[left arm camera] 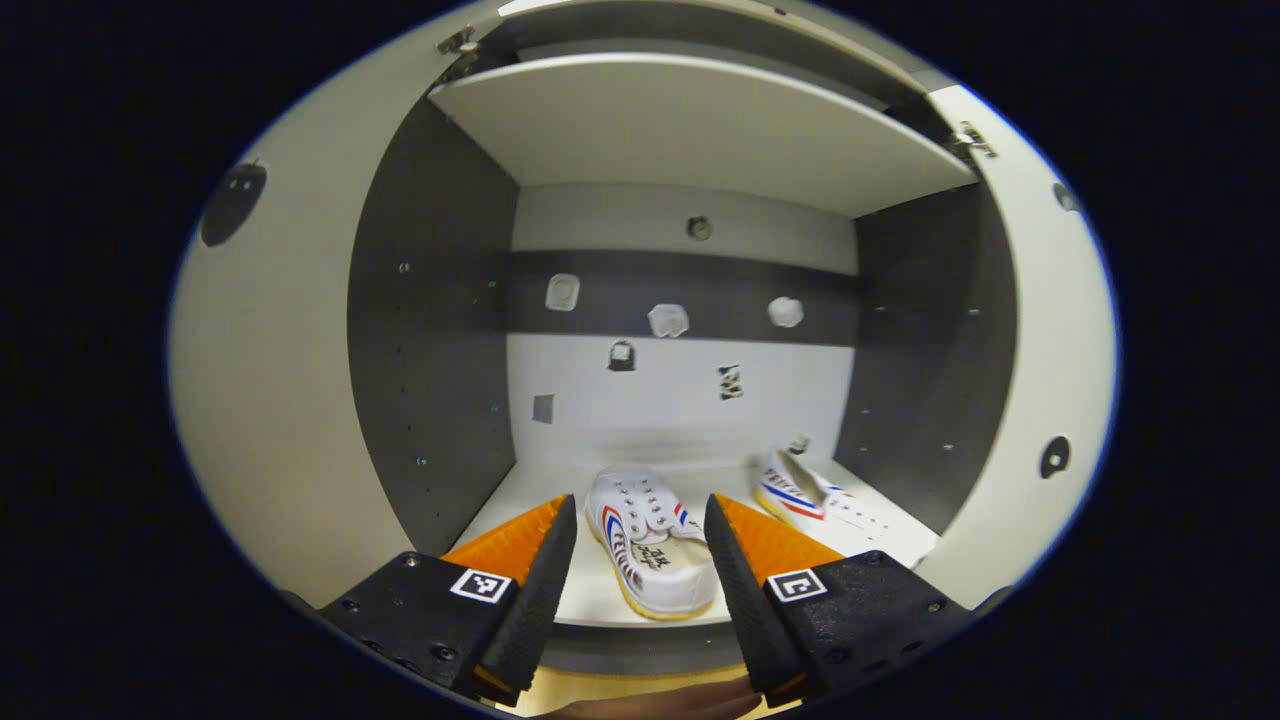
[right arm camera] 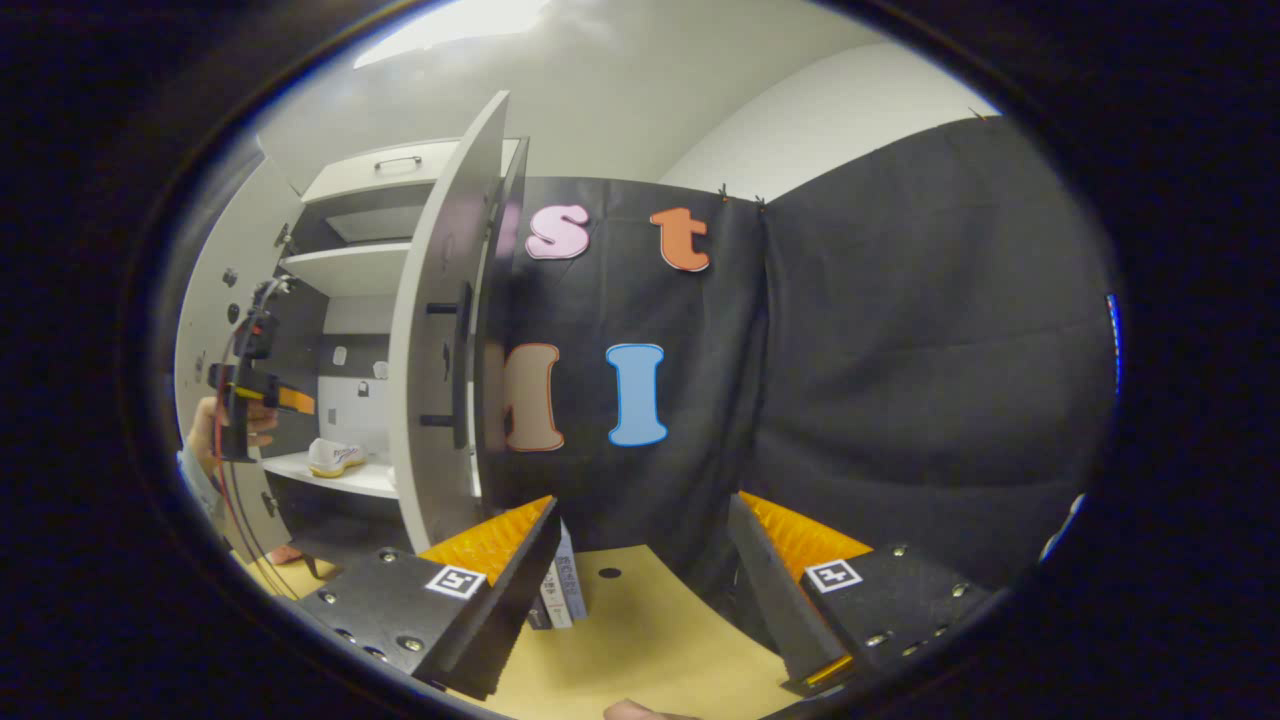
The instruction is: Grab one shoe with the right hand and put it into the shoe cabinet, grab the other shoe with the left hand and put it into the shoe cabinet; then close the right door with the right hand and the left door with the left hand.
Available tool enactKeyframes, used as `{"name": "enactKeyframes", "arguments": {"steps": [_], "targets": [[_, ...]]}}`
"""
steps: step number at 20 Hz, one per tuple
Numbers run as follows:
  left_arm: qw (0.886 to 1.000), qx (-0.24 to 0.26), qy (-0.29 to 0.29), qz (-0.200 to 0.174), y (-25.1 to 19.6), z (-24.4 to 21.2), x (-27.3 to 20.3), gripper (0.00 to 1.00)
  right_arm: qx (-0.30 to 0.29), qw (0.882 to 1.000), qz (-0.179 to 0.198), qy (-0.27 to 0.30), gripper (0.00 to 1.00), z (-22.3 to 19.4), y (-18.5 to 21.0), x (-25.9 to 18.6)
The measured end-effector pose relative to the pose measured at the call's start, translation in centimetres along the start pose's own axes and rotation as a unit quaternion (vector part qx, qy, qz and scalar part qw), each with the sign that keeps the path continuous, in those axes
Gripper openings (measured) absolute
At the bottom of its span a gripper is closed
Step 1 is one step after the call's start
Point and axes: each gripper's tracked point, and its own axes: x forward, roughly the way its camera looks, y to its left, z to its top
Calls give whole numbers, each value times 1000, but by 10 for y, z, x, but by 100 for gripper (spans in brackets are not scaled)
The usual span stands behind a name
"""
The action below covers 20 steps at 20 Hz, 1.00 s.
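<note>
**Both shoes shelved; doors stand open**

Left gripper view: the left gripper faces squarely into the shoe cabinet, jaws wide apart and holding nothing. One shoe lies on the bottom shelf between and beyond the jaws, clear of both. The other shoe lies farther right and deeper on that shelf, near the right wall. The two shoes are apart.

Right gripper view: the right gripper is also spread wide and empty, held above the bench, aimed at the black cloth. The right door stands swung out, edge-on, with its handle on the near face.

Judgement: placing appears complete; the step in hand is closing the right door. The right gripper should come round to the door's outer face and push flat near the free edge, not hook the handle.

Clearances: the left gripper should draw back clear of the opening before either door swings. The left door stands open close beside the left gripper. Books stand on the bench just beside the right door's foot.
</note>
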Motion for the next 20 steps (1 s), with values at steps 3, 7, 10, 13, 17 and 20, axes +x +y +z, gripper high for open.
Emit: {"name": "enactKeyframes", "arguments": {"steps": [3, 7, 10, 13, 17, 20], "targets": [[998, 26, -51, -5, 2, 14, -64, 78, -3, 1000, 25, 0, 100, 20, 7, 23], [997, 34, -72, -13, 4, -3, -153, 93, 0, 999, 50, 3, 100, 33, 12, 37], [997, 29, -72, -19, 16, -24, -214, 96, 8, 997, 74, 6, 97, 38, 24, 51], [996, 13, -77, -36, 28, -38, -272, 96, 15, 995, 94, 25, 100, 34, 33, 65], [997, 2, -74, -36, 58, -57, -332, 98, 0, 993, 101, 58, 100, 24, 48, 94], [997, -15, -63, -43, 80, -73, -356, 95, 10, 989, 121, 84, 100, 18, 75, 110]]}}
